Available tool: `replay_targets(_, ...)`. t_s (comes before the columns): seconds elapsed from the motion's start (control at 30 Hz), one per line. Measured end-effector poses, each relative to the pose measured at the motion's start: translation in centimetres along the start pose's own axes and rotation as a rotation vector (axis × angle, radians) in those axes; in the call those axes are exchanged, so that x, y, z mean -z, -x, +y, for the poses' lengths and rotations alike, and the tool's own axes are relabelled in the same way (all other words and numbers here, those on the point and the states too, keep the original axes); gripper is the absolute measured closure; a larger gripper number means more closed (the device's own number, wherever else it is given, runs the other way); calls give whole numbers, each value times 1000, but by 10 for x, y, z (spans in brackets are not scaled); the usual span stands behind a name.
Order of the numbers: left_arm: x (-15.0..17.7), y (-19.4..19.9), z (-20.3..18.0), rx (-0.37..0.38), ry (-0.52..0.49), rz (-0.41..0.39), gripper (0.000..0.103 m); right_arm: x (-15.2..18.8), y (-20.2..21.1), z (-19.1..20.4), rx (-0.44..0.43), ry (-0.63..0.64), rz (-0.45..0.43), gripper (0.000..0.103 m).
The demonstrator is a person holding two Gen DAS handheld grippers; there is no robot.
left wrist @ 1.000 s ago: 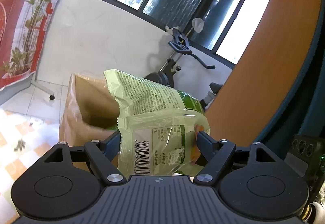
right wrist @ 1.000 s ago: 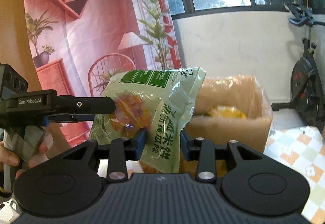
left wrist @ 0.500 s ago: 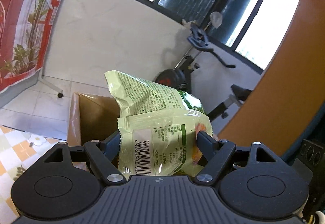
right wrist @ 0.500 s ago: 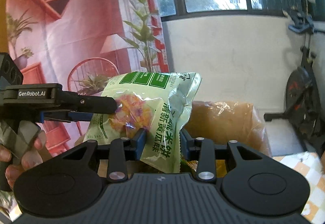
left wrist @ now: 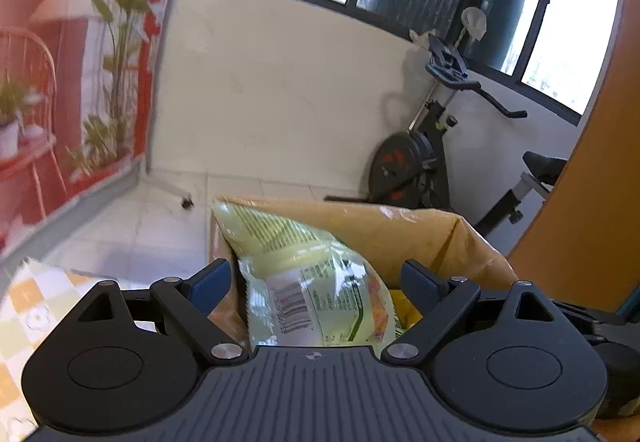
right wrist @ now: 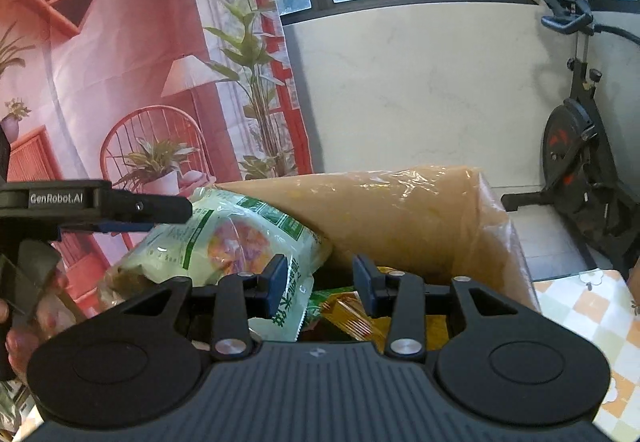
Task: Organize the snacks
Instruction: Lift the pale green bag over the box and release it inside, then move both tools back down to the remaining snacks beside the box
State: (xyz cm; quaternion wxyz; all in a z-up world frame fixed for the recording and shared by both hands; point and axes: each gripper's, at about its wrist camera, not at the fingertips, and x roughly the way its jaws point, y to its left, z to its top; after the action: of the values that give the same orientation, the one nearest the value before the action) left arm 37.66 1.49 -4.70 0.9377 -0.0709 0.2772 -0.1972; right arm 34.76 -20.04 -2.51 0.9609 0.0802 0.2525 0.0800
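Green snack bag (left wrist: pixel 316 282) drops into the cardboard box (right wrist: pixel 420 209); both grippers' jaws apart, just opened.

Home room with exercise bike (left wrist: pixel 432 161)

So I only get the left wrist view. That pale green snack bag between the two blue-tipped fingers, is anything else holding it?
Observer: The right wrist view shows the right hand-held gripper at the sealed edge of the pale green plastic snack bag. The edge lies against one pad only, with a gap to the other.
Operator: And the one I look along?
Observer: The left hand-held gripper has just been opening its jaws, and the bag sits loose between them. From the side, a person's hand grips its handle.
Operator: Is that box empty?
Observer: No. The brown cardboard box holds other packets, among them an orange-gold wrapper.
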Motion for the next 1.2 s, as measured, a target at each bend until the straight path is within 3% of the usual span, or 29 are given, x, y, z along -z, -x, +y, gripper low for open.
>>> replay_targets(0.17, -3, 30, -14, -58, -97, -58, 10, 0, 13, 5, 21, 13, -17, 62)
replay_targets(0.3, 0, 55, -23, -85, -121, -82, 10, 5, 33, 11, 36, 22, -44, 61)
replay_targets(0.63, 19, 117, -26, -139, -128, -107, 9, 26, 89, 28, 57, 28, -89, 40)
replay_targets(0.67, 22, 121, -27, -147, -128, -106, 9, 29, 94, 29, 59, 29, -90, 39)
replay_targets(0.77, 33, 135, -28, -166, -119, -101, 7, 40, 107, 30, 64, 17, -89, 21)
replay_targets(0.9, 54, 143, -32, -196, -111, -75, 5, 56, 119, 30, 79, 6, -69, 12)
replay_targets(1.07, 89, 141, -44, -330, -155, -8, 5, 76, 129, 32, 116, 12, -39, 9)
replay_targets(1.2, 116, 139, -51, -331, -158, 26, 5, 92, 132, 28, 148, 1, -25, 9)
